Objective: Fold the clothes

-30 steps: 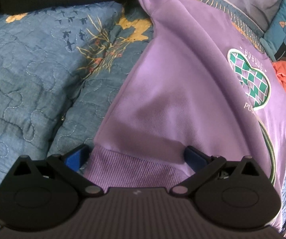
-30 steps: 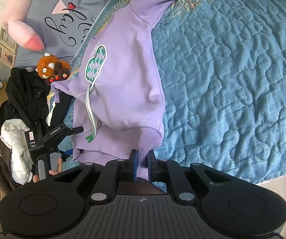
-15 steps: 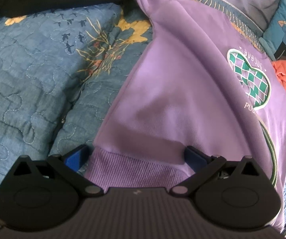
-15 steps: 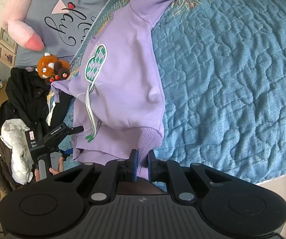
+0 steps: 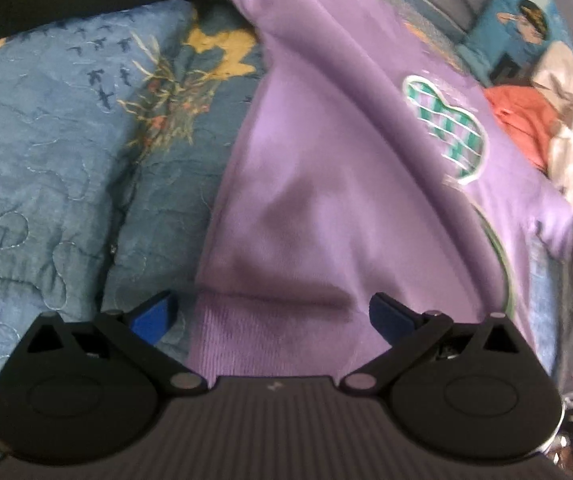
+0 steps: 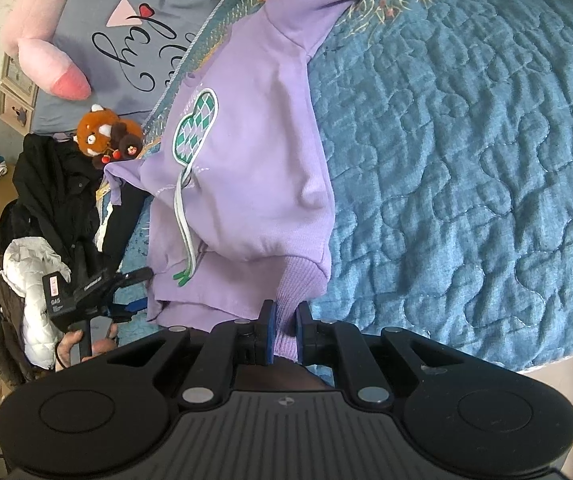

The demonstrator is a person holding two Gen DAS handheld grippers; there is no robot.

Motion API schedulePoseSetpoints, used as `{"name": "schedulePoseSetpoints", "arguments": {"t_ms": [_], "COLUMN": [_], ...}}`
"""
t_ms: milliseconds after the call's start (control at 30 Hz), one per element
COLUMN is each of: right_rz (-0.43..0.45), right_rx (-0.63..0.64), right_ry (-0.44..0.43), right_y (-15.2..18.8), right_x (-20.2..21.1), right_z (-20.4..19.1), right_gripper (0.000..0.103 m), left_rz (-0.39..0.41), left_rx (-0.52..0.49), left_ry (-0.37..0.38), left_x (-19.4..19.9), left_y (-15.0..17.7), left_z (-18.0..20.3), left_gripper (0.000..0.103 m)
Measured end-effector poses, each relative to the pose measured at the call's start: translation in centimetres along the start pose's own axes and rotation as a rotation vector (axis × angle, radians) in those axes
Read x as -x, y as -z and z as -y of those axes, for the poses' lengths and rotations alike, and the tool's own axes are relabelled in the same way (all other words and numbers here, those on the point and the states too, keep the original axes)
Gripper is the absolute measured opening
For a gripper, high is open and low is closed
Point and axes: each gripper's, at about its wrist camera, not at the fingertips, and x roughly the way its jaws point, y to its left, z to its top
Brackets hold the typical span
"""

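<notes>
Left tool (image 5: 272, 314) rolled slightly; sweatshirt (image 5: 326, 184) view tilted, blurred.

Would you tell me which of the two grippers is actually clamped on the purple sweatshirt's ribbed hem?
The right gripper: its blue pads pinch the ribbed hem. The left gripper stands wide open, merely straddling the purple sweatshirt.

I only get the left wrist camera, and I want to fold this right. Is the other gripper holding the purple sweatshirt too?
Observer: Yes. The right gripper is shut on the ribbed hem of the purple sweatshirt.
Operator: Is that near the bed's edge?
Observer: Yes. The blue quilt drops off just beside that gripper, at the lower right of its view.
Operator: Any toys around?
Observer: An orange plush toy lies by the grey pillow, beyond the sweatshirt.
</notes>
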Motion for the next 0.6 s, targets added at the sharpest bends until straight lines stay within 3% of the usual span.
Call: {"name": "schedulePoseSetpoints", "arguments": {"t_ms": [33, 133, 233, 267, 300, 367, 600], "right_rz": [0.001, 0.002, 0.002, 0.002, 0.003, 0.005, 0.023], "right_rx": [0.0, 0.002, 0.001, 0.0, 0.001, 0.002, 0.02], "right_ry": [-0.003, -0.013, -0.023, -0.027, -0.03, -0.034, -0.044], "right_y": [0.0, -0.1, -0.1, -0.1, -0.2, -0.2, -0.4], "right_x": [0.0, 0.0, 0.0, 0.0, 0.0, 0.0, 0.1], "right_z": [0.0, -0.1, -0.1, 0.0, -0.1, -0.1, -0.4], "right_gripper": [0.01, 0.01, 0.01, 0.01, 0.01, 0.01, 0.01], "left_rz": [-0.008, -0.031, -0.037, -0.041, -0.044, -0.047, 0.024], "left_rx": [-0.009, -0.019, 0.011, 0.034, 0.057, 0.094, 0.123], "left_ry": [0.018, 0.06, 0.06, 0.06, 0.059, 0.063, 0.05], "left_x": [0.3, 1.1, 1.9, 2.0, 2.2, 2.4, 3.8], "left_y": [0.2, 0.7, 0.8, 0.7, 0.6, 0.4, 0.8], "left_z": [-0.1, -0.1, -0.5, -0.9, -1.3, -2.0, -2.3], "left_gripper": [0.101, 0.085, 0.052, 0.033, 0.022, 0.009, 0.004]}}
